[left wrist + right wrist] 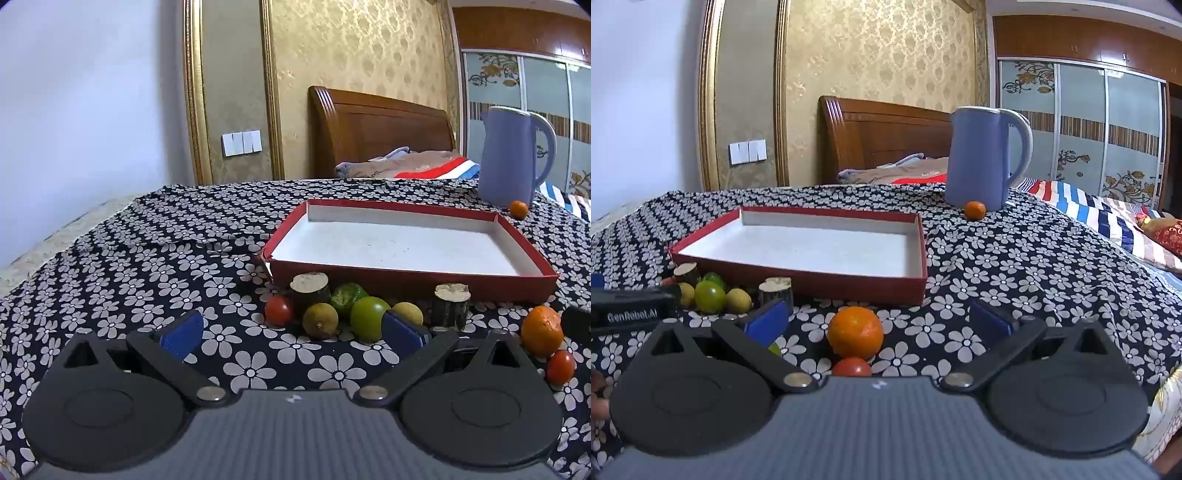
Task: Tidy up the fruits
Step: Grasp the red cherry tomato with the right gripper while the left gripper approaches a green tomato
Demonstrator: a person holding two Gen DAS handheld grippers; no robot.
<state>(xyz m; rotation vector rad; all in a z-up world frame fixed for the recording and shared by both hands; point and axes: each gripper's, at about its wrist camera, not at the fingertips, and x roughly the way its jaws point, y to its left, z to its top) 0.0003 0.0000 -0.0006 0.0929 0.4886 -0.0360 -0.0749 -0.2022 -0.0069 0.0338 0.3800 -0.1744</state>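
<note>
We see the surface (129, 240) first, spread with a dark cloth printed in white flowers, and behind it a bed with a wooden headboard (380, 129) and a striped blanket (1082, 206). At the far side of the surface stands a blue kettle (982, 155), with a small orange (975, 210) just in front of its base. Nearer lies a shallow red box (406, 284) with a white inside, and it holds nothing. Along its near wall sits a cluster of fruit: two short log-like stumps (309, 291), a dark green lime (347, 297), a bright green round fruit (369, 317), two yellowish ones (320, 320), and a red tomato (279, 310) at the left end. Apart from these, to the right, a larger orange (855, 332) rests with a second red tomato (851, 367) touching it on the near side. Our left hand-held gripper (293, 332) hovers just short of the cluster with its blue pads spread wide and nothing between them. Our right hand-held gripper (879, 323) is likewise spread to its widest; the larger orange lies between its fingers, but neither pad touches it.
</note>
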